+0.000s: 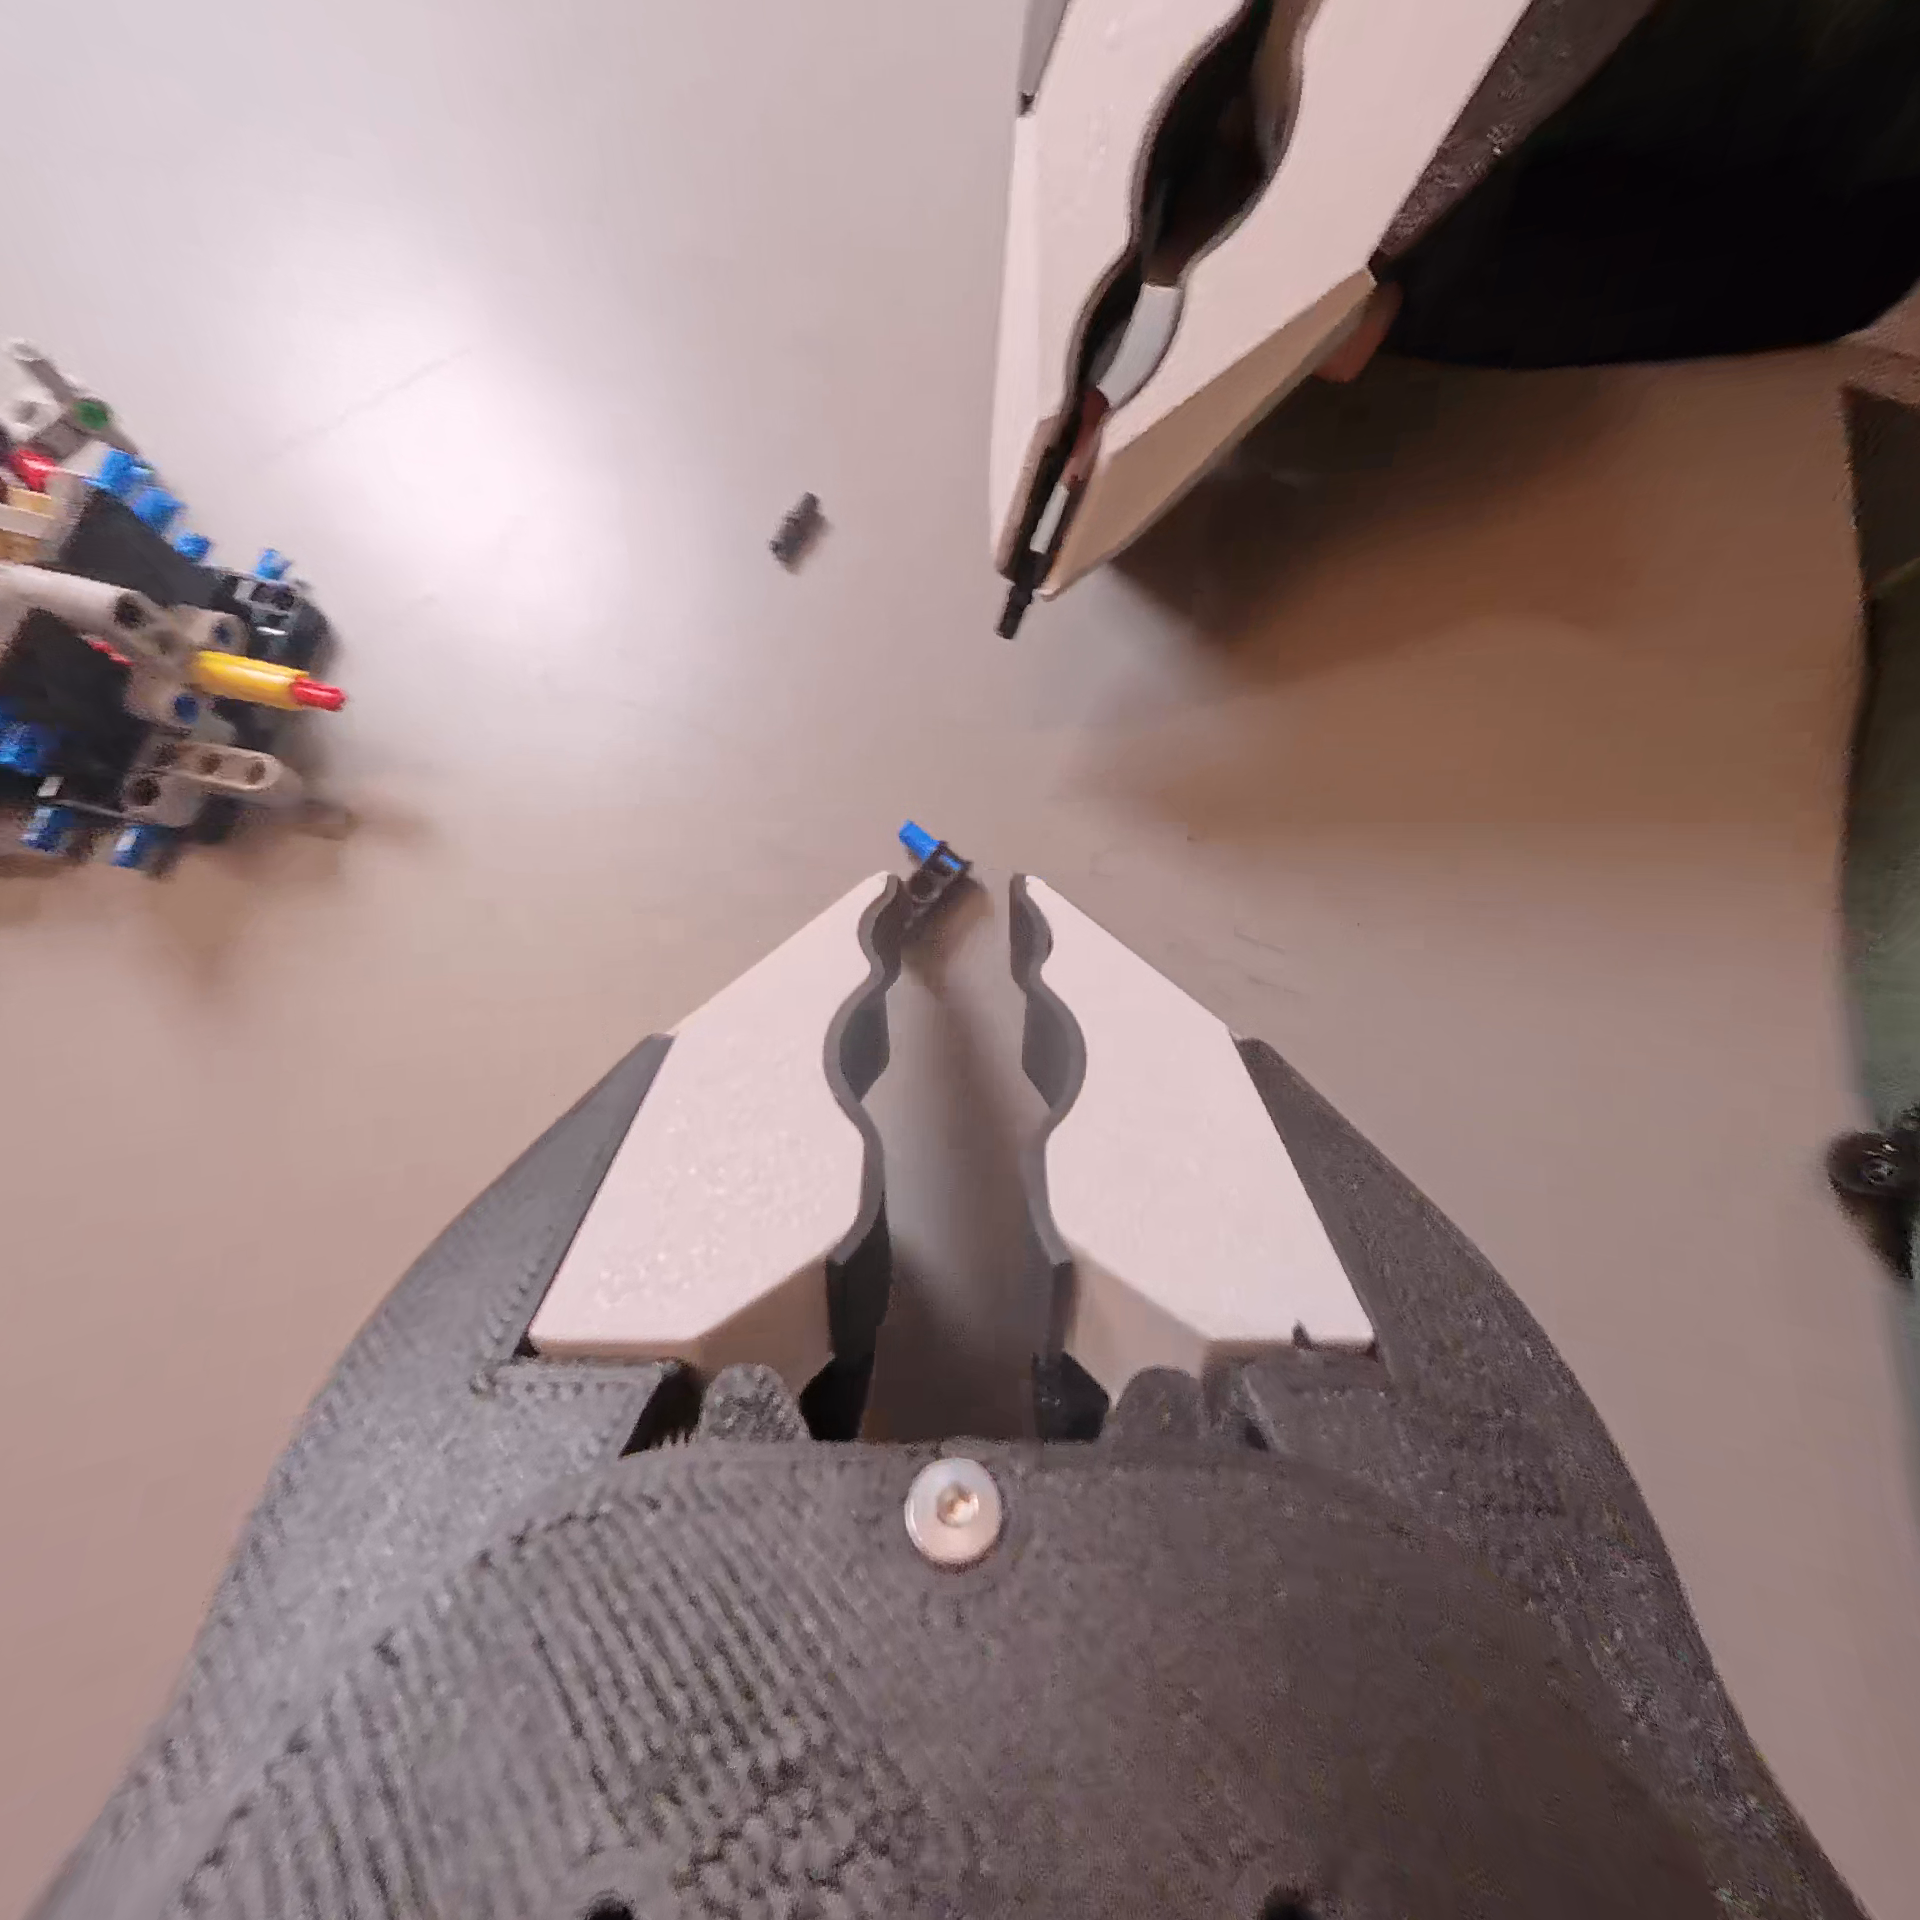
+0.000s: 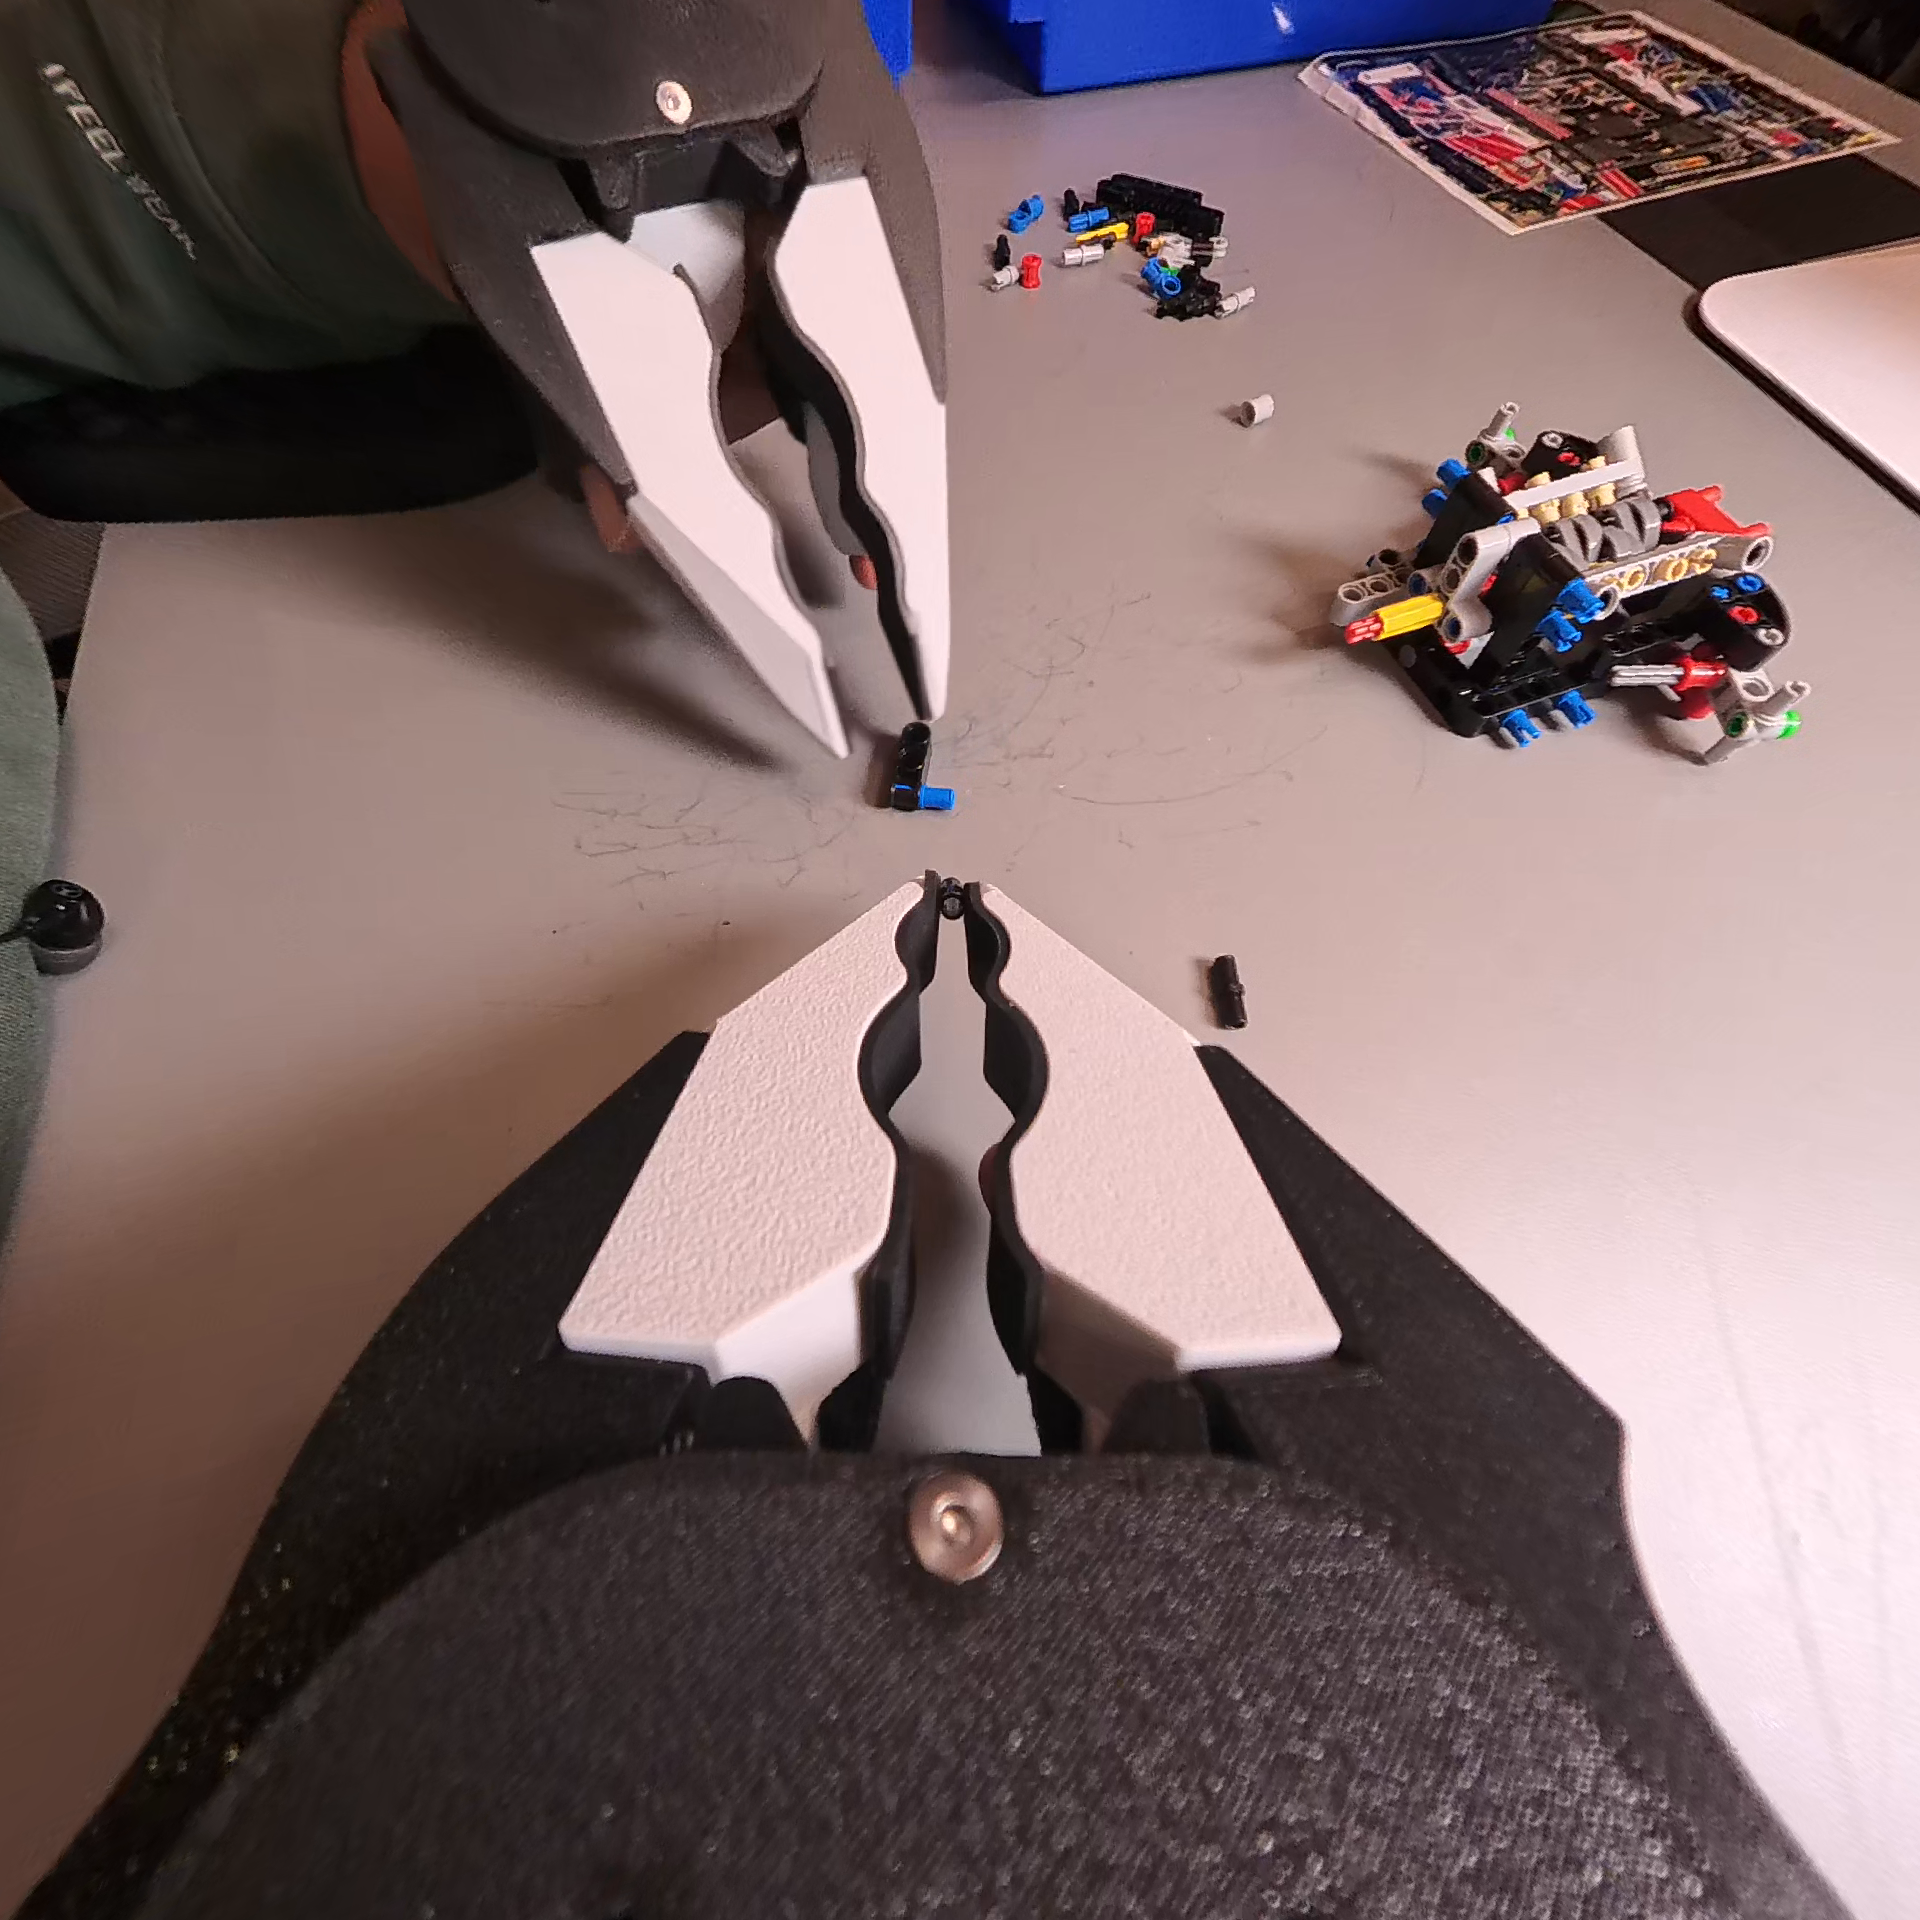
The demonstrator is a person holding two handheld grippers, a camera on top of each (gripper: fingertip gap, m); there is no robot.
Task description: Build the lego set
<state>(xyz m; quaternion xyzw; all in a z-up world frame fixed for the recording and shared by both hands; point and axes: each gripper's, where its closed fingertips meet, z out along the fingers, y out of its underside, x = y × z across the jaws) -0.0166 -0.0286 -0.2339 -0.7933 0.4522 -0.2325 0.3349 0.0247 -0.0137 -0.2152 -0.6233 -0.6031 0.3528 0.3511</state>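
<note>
Even overhead light, glare on the table (image 1: 499,343), fisheye-warped, blurred edges.

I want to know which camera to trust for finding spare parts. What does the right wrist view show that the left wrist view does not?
Only the right wrist view shows the loose parts pile, the instruction sheet, a blue bin and a lone grey connector.

Only the left wrist view shows nothing of note beyond its own housing.

Both share the partly built model, the black beam with a blue pin, a loose black pin, and both grippers.
</note>
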